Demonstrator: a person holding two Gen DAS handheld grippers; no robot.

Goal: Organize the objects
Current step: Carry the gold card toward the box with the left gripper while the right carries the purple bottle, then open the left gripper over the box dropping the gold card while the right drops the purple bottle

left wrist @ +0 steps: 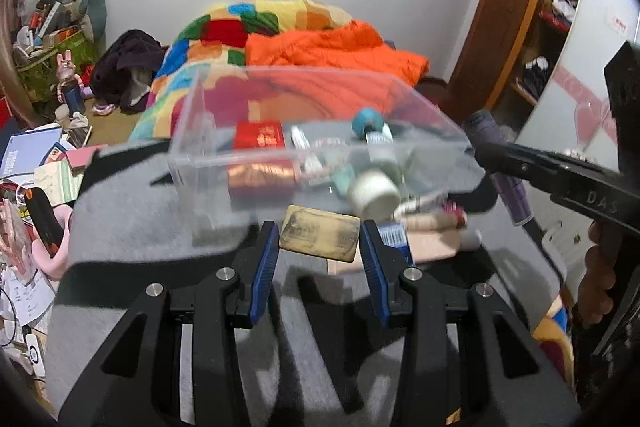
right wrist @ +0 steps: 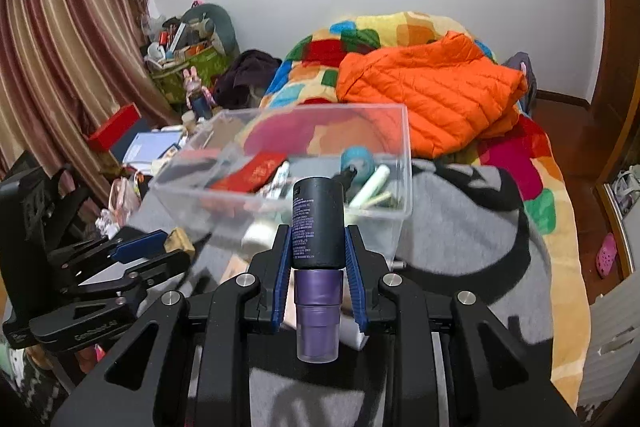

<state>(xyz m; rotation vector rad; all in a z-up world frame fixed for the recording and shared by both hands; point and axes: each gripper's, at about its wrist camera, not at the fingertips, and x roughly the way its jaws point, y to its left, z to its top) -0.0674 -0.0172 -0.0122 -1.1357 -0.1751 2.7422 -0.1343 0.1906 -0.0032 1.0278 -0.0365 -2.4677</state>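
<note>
So the clear bin [right wrist: 372,163] is already half full; right gripper [right wrist: 318,247] clamps a purple bottle [right wrist: 318,227], left gripper [left wrist: 319,243] pinches a gold tin [left wrist: 320,233] near the blanket's [left wrist: 160,223] front edge, tubes [left wrist: 424,219] still outside.

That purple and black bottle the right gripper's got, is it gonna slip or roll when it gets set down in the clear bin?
The bottle looks smooth and round, gripped only at its sides by the right gripper, so it could slide if the grip loosens. Laid sideways it would probably roll. The clear bin already holds clutter, which should likely stop it.
</note>
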